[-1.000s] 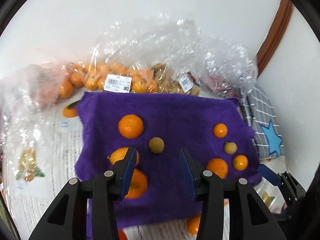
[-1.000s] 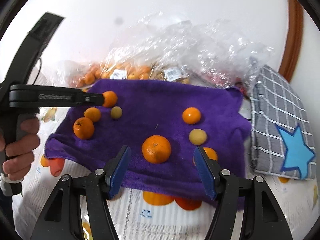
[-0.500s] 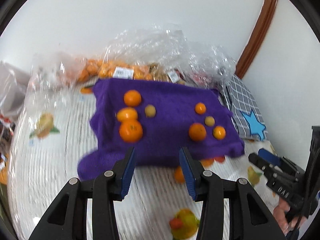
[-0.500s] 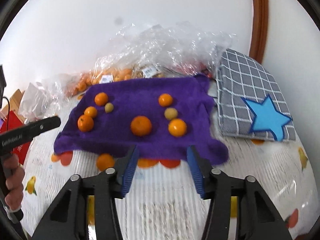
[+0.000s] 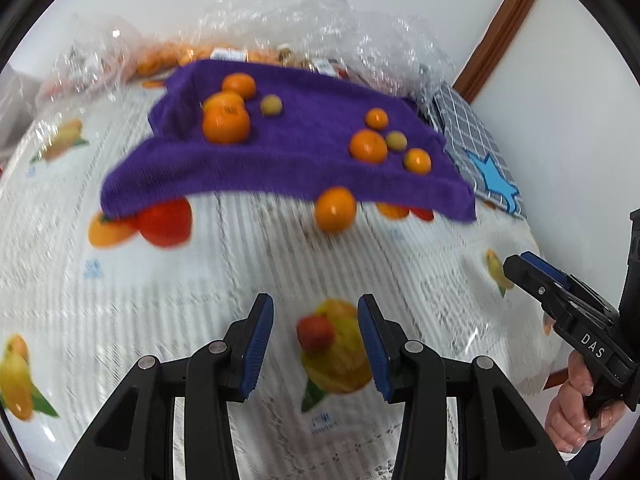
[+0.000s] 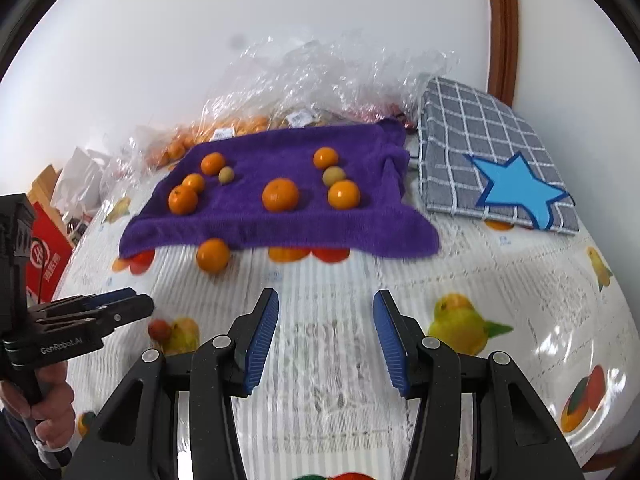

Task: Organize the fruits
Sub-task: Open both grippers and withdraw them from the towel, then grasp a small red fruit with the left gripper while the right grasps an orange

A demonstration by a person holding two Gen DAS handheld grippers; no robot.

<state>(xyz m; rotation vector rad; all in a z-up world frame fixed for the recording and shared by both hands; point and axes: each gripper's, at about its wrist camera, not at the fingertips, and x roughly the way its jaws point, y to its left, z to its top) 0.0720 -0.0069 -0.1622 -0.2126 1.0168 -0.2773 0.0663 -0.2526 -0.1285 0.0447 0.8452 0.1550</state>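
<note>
Clear plastic bags (image 6: 320, 80) at the upper centre hold small oranges. Just below them, the purple towel (image 6: 280, 220) runs lengthwise left to right, carrying tangerines and two longans. One tangerine (image 6: 213, 255) sits off its near edge. Left gripper (image 5: 316, 344) and right gripper (image 6: 326, 340) hover over the fruit-print tablecloth (image 6: 400, 300), fingers apart, holding nothing.

Both grippers have drawn back from the purple towel (image 6: 280, 216) toward the near edge of the counter (image 6: 500, 280). The left gripper (image 5: 316, 346), earlier over the oranges on the towel, now hangs over bare tablecloth with nothing between its pads. The right gripper (image 6: 326, 338) has narrowed its jaws, which stand apart and empty. The large orange (image 6: 280, 195) it framed sits on the towel, well ahead of it.
</note>
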